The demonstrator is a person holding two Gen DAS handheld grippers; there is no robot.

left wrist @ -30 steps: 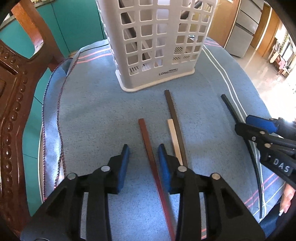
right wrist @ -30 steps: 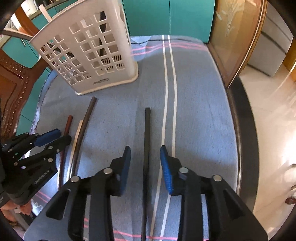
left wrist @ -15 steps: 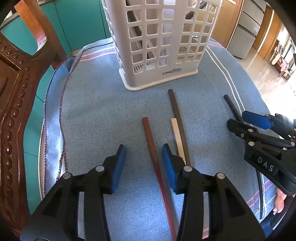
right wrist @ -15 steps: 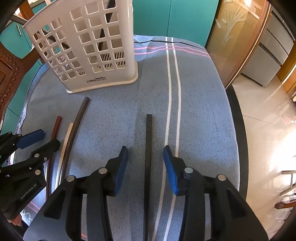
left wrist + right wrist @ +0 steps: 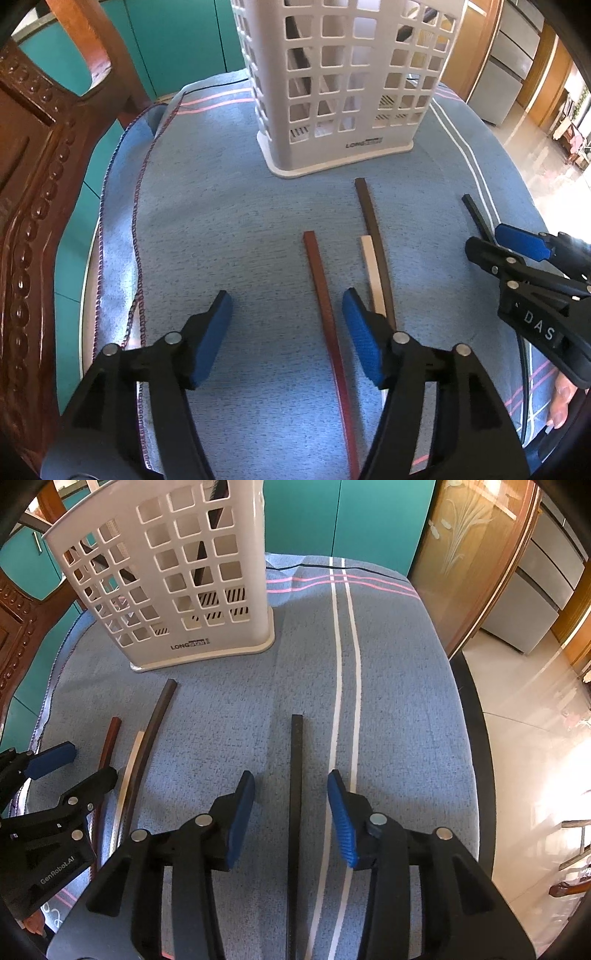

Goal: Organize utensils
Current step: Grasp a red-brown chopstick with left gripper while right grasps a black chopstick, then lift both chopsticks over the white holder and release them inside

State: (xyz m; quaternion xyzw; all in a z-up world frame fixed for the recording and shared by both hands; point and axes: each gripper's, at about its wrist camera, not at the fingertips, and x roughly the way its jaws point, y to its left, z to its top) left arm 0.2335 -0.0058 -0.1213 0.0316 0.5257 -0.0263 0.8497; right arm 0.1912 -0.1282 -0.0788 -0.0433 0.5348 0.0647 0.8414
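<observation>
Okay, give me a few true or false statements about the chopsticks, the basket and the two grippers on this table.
1. Four chopsticks lie on the blue cloth. True.
2. The right gripper has the black chopstick between its fingers, unpinched. True.
3. The left gripper is clamped on the cream chopstick. False: its fingers are opening around the reddish chopstick.
4. The white basket lies tipped over. False: it stands upright.

Carved wooden chair [image 5: 33,206] — teal cabinets [image 5: 347,513] behind.

Teal cabinets [image 5: 347,513], carved wooden chair [image 5: 33,155], sunlit tiled floor [image 5: 528,709]
</observation>
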